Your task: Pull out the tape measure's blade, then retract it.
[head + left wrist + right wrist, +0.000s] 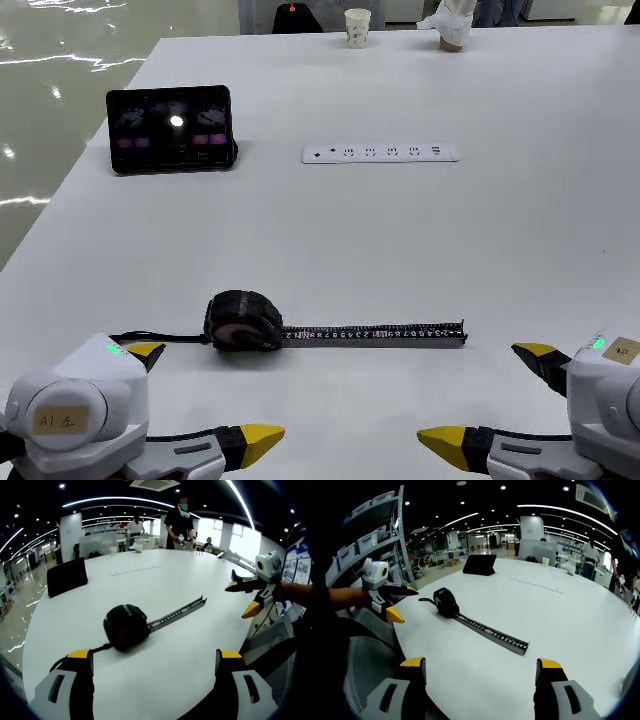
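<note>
A black tape measure (243, 320) lies on the white table (400, 240), its blade (375, 333) pulled out to the right and flat on the surface, a black wrist strap (155, 338) trailing left. My left gripper (205, 392) is open at the near left edge, short of the case (126, 626). My right gripper (490, 395) is open at the near right, just past the blade's end hook (522, 647). Neither touches the tape (446, 601). In the left gripper view the blade (177, 614) runs toward the right gripper (240, 600). The left gripper (400, 604) appears in the right gripper view.
A dark tablet (171, 129) stands at the back left, a white power strip (380, 153) lies mid-table, and a paper cup (357, 27) sits at the far edge beside a gloved hand (450, 22). People stand beyond the table (180, 522). Shelving (375, 535) lines one side.
</note>
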`<state>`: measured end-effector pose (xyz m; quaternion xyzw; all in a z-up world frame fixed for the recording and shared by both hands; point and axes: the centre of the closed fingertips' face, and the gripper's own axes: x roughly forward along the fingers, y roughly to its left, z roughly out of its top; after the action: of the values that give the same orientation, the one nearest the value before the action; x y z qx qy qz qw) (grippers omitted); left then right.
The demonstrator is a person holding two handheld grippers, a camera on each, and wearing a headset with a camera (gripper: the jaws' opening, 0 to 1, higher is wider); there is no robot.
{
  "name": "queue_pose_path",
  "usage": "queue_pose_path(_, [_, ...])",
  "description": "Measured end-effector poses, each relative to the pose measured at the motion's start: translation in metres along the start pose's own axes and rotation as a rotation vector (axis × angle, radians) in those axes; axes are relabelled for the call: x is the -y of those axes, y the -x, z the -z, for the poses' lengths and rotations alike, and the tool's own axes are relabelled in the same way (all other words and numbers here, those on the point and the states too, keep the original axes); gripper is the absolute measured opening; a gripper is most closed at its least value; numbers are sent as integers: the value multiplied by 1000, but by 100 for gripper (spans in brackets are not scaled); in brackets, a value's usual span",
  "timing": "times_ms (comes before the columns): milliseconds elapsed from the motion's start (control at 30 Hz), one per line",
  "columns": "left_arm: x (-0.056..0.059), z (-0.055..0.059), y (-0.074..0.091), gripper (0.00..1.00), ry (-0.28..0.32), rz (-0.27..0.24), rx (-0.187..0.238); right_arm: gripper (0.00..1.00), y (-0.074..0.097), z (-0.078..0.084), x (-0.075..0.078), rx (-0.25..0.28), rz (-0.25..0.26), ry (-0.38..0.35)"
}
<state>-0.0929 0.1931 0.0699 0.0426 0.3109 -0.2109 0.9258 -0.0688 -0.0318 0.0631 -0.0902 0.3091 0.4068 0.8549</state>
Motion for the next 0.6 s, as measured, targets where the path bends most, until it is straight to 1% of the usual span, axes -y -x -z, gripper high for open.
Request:
queue_pose_path(100, [1,0,0,99,0,-4,-3,91,1,0,0,-1,5,1])
queue_pose_path(233, [3,2,0,99,9,-16,-9,92,3,-3,1,10,13,-19])
queue_pose_path(333, [3,3,0,99,29,-27,-9,92,3,-5,2,17,20,-26])
queue_pose_path(400, [5,3,0,99,36,-28,-11,92,3,-5,1,17,21,-28])
queue_pose_path(500, [6,4,1,99,30,-36,-13,92,4,-6,-1,19,20,-30])
queue_pose_path(600, [5,3,0,99,37,-44,-10,92,3,-6,-3,13,16,-30])
